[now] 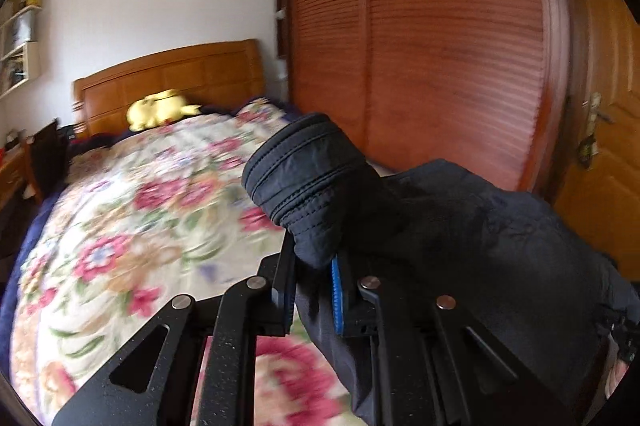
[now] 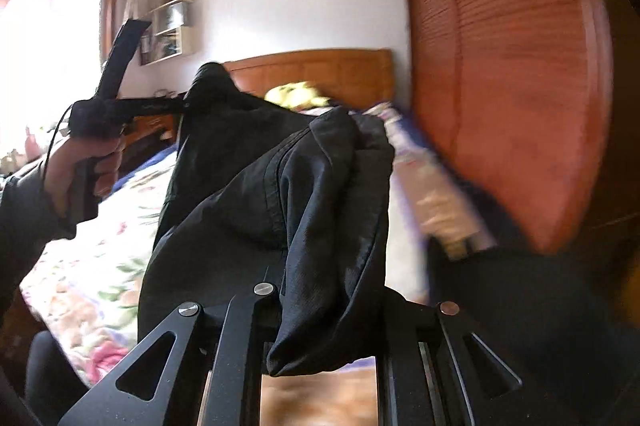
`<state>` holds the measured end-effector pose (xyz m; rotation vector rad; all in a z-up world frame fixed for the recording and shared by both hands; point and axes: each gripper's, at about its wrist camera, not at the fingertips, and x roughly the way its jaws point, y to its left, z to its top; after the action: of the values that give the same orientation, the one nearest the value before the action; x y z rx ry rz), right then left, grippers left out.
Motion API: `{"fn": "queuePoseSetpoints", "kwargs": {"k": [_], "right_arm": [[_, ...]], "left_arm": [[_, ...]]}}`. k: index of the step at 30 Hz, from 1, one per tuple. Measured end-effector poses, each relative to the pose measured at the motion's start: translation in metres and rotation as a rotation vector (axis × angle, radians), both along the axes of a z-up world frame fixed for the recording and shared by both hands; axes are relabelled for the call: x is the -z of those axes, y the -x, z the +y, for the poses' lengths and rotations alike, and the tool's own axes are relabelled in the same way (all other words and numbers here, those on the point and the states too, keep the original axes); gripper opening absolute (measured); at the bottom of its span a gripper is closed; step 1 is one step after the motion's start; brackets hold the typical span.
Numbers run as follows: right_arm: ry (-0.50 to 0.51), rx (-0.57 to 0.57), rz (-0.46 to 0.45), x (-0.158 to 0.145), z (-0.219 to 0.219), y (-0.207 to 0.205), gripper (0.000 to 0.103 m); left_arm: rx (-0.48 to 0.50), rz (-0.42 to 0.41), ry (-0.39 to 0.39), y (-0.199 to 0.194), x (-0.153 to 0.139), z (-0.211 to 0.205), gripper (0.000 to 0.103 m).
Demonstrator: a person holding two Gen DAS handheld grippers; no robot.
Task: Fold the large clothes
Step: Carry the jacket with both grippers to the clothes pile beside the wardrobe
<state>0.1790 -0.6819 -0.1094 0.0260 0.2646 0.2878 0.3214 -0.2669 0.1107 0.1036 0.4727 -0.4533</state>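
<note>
One big dark navy padded jacket (image 1: 460,226) hangs in the air above the near end of the bed with the flowery cream and pink cover (image 1: 132,210), held up by two black grabbers. The left gripper (image 1: 314,290) is squeezed tight on a stitched cuff or hem of the jacket, with the cloth bunched up between its blue pads (image 1: 338,300). The right gripper (image 2: 324,310) is squeezed on another bunch of the same jacket; its tips are hidden under the cloth. A hand (image 2: 86,166) holds the left grabber's handle in the right wrist view.

I think the jacket is soft and floppy, a bit puffy, and a little heavy for cloth. It looks smooth, so it may slip. The thick stitched edges seem the best spots to hold, far apart, so it spreads flat.

Counting: one jacket, two grabbers, one bed, one yellow soft toy (image 1: 160,108) by the wooden headboard (image 1: 172,74), one reddish slatted wardrobe (image 1: 420,38), one wooden door (image 1: 604,130)
</note>
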Motion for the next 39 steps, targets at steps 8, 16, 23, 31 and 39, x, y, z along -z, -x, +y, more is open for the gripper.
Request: {"fn": "queuePoseSetpoints", "kwargs": {"k": [8, 16, 23, 31, 39], "right_arm": [[0.089, 0.281, 0.015, -0.018, -0.123, 0.030, 0.013], [0.085, 0.425, 0.191, 0.043, -0.201, 0.023, 0.015], [0.089, 0.550, 0.254, 0.049, -0.185, -0.015, 0.043], [0.104, 0.595, 0.138, 0.024, -0.146, -0.003, 0.068], [0.101, 0.508, 0.109, 0.026, -0.098, 0.029, 0.077]], "left_arm": [[0.184, 0.010, 0.021, 0.012, -0.013, -0.154, 0.015], [0.301, 0.152, -0.056, 0.012, 0.046, -0.260, 0.017], [0.306, 0.146, -0.161, 0.019, 0.088, -0.262, 0.033], [0.428, 0.122, -0.152, 0.065, 0.081, -0.229, 0.072], [0.428, 0.051, -0.119, 0.118, 0.071, -0.166, 0.081]]}}
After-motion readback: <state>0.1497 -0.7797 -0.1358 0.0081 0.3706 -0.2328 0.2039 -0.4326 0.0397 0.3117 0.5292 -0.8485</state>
